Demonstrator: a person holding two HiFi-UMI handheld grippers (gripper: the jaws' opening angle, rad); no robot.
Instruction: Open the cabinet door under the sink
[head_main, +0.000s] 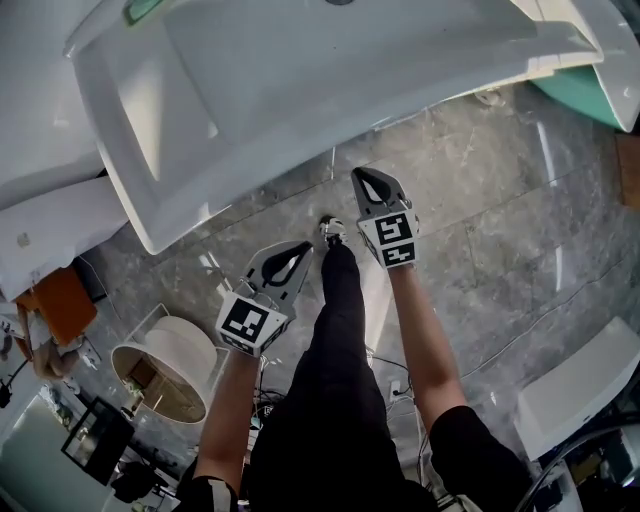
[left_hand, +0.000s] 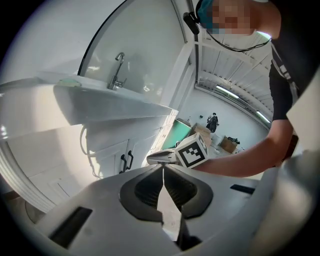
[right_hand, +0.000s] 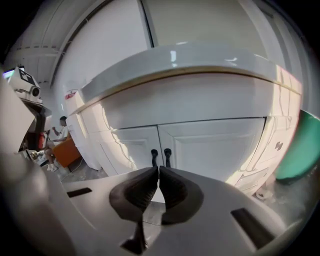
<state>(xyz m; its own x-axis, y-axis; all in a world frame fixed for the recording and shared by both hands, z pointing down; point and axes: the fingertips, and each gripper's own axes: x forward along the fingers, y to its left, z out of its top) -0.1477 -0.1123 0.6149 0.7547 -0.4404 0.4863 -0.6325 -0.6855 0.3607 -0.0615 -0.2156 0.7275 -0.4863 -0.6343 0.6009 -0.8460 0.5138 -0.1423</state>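
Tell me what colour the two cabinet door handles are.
Black handles, on white doors; clearest in the right gripper view.

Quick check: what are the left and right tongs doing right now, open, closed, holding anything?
Left tongs: closed, nothing between them.
Right tongs: closed, nothing between them.

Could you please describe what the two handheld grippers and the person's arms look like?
Both the left gripper and the right gripper have pale grey, wedge-shaped shells that taper to a point, with dark ribbed pads on the inner faces. Each carries a white cube printed with black square markers. The person's arms are bare below short black sleeves.
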